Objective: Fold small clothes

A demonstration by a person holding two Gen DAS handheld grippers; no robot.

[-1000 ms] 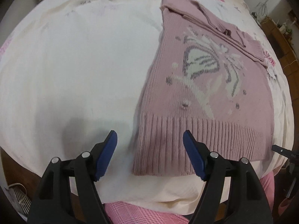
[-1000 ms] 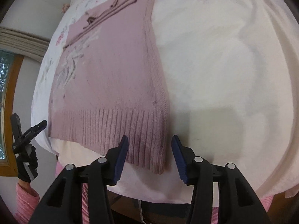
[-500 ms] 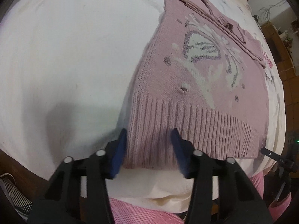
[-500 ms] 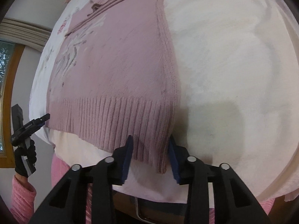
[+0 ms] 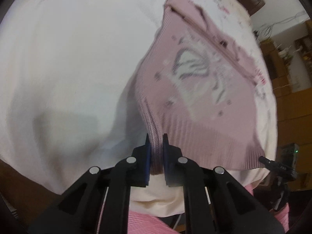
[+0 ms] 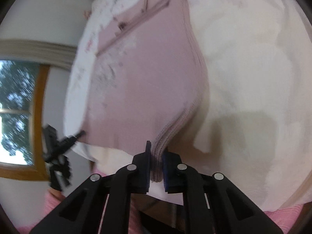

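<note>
A small pink knitted sweater [image 5: 197, 81] with a white and grey butterfly motif lies on a cream cloth, sleeves folded across its far end. My left gripper [image 5: 155, 139] is shut on the near left corner of its ribbed hem, which bunches up between the blue pads. In the right wrist view the same sweater [image 6: 148, 81] fills the middle, and my right gripper [image 6: 156, 149] is shut on the hem's near right corner. Both corners are lifted off the cloth. Each view also catches the opposite gripper at the frame's edge.
The cream tablecloth [image 5: 64, 64] covers the table, with a floral print at the far end. A window with a wooden frame [image 6: 37, 117] is at the left of the right wrist view. Wooden furniture [image 5: 288, 89] stands at the right. A pink sleeve [image 6: 52, 197] shows low.
Both grippers have moved in over the hem corners and gone from open to shut on them. The corners now rise and bunch between the pads.
</note>
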